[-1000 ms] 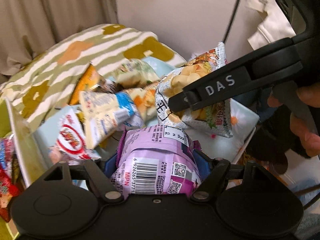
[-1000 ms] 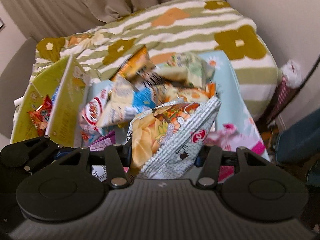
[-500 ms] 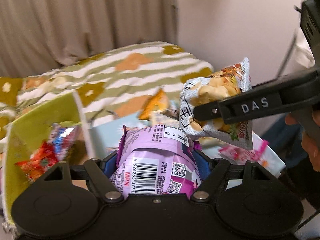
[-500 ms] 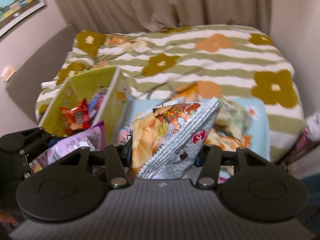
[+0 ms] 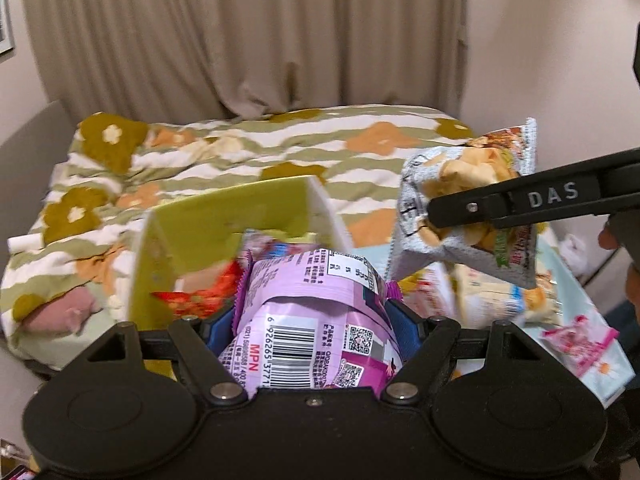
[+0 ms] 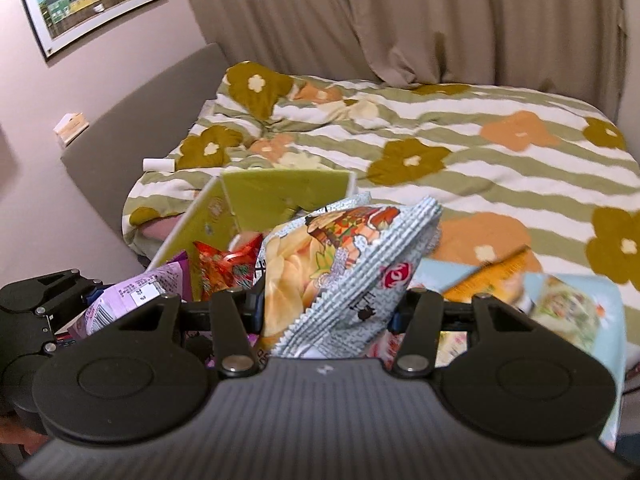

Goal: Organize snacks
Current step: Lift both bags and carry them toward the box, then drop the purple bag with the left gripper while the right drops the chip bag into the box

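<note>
A: What is the left gripper [image 5: 314, 320] pinching?
B: It is squeezing a purple snack bag [image 5: 312, 320], just near of the green box [image 5: 224, 224] on the bed [image 5: 240, 152].
A: And the right gripper [image 6: 328, 304]?
B: It is clamping a silver chip bag [image 6: 340, 268], to the right of the box, above the loose snacks [image 6: 520, 292] on the blue sheet [image 5: 600, 364].

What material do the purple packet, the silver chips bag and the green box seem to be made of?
Purple packet: thin glossy plastic film, probably; it creases and shines under the print.
Silver chips bag: foil-like plastic film, with a serrated, crimped seal edge.
Green box: seems to be matte cardboard or stiff board; flat, straight walls with a pale cut edge. I cannot tell for sure.
</note>
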Demonstrator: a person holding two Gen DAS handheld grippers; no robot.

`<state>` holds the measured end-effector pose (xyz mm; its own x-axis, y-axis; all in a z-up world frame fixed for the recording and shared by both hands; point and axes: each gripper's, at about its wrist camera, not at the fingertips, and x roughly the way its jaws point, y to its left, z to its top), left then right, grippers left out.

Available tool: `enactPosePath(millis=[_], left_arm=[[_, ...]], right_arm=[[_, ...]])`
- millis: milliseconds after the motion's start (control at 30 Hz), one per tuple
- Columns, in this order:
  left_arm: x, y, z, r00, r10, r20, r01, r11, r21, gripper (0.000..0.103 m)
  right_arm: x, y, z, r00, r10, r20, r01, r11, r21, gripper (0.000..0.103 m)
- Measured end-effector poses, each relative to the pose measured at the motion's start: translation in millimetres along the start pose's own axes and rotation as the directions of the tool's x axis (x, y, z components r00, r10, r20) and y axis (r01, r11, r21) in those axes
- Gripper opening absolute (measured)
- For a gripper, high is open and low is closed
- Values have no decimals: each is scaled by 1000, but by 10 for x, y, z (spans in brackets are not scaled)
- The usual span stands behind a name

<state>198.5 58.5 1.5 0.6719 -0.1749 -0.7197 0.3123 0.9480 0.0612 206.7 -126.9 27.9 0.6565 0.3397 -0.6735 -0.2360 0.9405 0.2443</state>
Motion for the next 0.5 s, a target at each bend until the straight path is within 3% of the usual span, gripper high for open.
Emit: enactPosePath(millis=[300, 500], left_arm=[[318, 677, 42, 997, 69, -24, -70, 995, -67, 80], [671, 940, 2, 996, 61, -65, -66, 995, -72, 80]], right_arm=[[598, 352, 201, 998, 4, -62, -5, 1000, -6, 67], [982, 478, 175, 993, -20, -120, 20, 1000, -2, 67]])
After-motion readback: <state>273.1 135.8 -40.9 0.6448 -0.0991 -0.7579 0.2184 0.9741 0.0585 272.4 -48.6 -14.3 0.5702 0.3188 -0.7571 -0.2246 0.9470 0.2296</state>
